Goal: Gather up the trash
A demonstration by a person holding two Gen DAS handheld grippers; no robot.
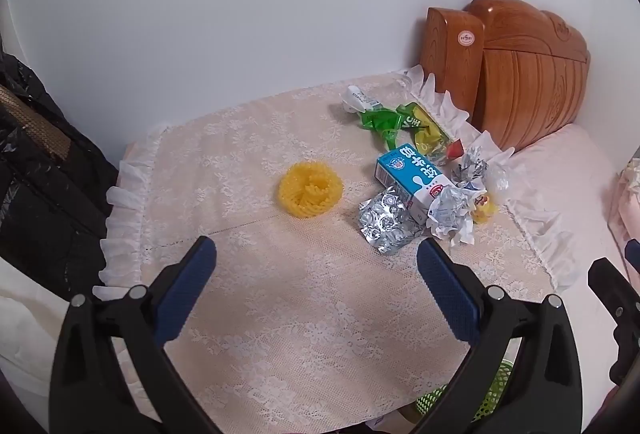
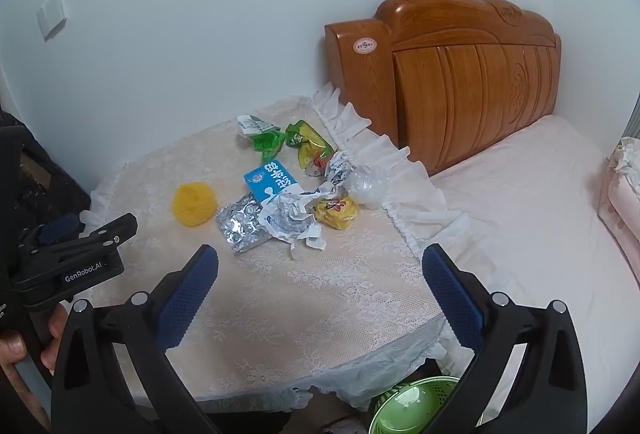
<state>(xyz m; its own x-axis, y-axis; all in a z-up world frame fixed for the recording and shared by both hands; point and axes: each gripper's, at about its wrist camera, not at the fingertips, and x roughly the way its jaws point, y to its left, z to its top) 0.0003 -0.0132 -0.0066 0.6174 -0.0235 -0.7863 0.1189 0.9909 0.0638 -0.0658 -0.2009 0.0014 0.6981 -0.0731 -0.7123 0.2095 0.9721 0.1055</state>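
At the far left a dark jacket [image 1: 44,170] lies beside the worktop [image 1: 280,294], which is covered with a lace cloth edged in a white ruffle. The left gripper [image 1: 316,254] hovers over the near, bare part of the cloth with its jaws spread wide and nothing between them. Beyond the jaws, roughly on the line between their tips, lies a yellow foam net [image 1: 311,189], alone on the cloth and well apart from both pads. To the right of it the trash is heaped together: a crumpled foil blister pack [image 1: 384,222] closest to the right jaw's tip, a blue and white milk carton [image 1: 414,176] touching it, crumpled white paper [image 1: 452,214] against the carton, and green wrappers [image 1: 404,124] farther back near the ruffle. Seen from the right wrist, the right gripper [image 2: 320,260] also has its jaws wide apart and empty; the foil pack sits just beyond its left jaw, and a small yellow wrapper [image 2: 336,212] and a clear plastic ball [image 2: 368,186] lie at the heap's right edge. A hand [image 2: 24,346] holds the left gripper at that view's left margin. A green basket [image 2: 416,406] sits below the worktop's near edge, and a wooden headboard [image 2: 460,82] and the bed [image 2: 540,214] lie to the right.
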